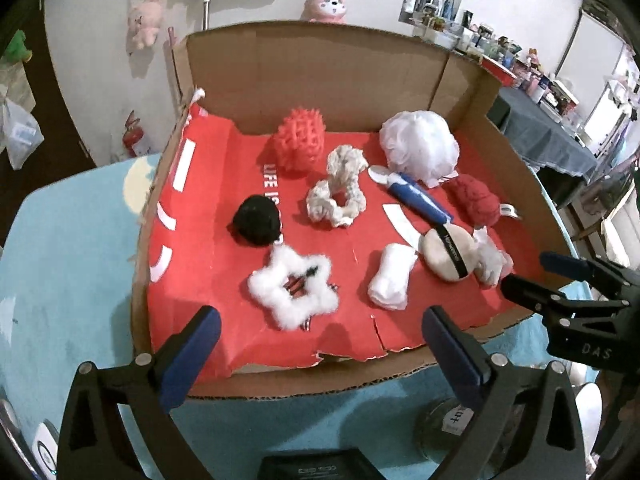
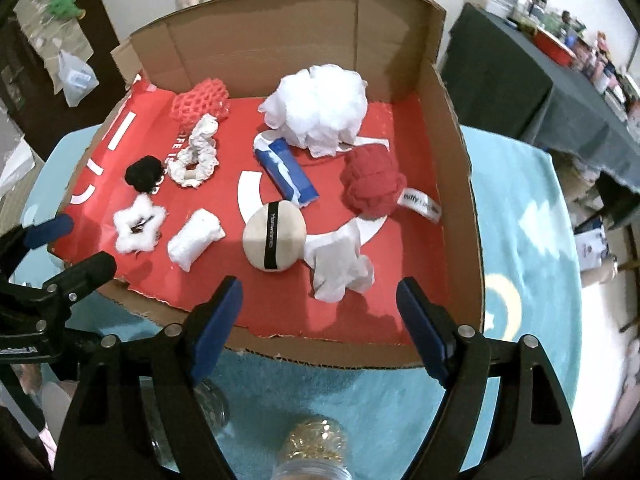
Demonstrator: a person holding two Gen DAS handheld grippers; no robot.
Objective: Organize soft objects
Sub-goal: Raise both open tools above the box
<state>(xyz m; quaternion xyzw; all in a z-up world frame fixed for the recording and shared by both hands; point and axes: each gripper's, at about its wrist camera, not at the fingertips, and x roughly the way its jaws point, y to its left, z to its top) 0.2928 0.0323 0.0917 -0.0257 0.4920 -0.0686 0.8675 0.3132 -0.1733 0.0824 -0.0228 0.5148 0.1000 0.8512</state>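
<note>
We see bright, even indoor light, soft shadows under objects, blown-out glare at the right window (image 1: 608, 92), strong fisheye bending and dark vignetted corners.

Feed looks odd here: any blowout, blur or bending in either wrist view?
Left wrist: fisheye bends the box walls; white loofah nearly blown out. Right wrist: right edge overexposed and smeared; loofah also washed; bottle near the lens blurred.

Teal cloth (image 1: 72, 248) covers table beneath both jaw pairs. Pink plush (image 1: 326, 7) at wall, far ahead of left jaws. Dark-draped side table (image 2: 516, 76) w/ clutter ahead-right of right jaws. Clear bottle (image 2: 312, 452) just below them.
</note>
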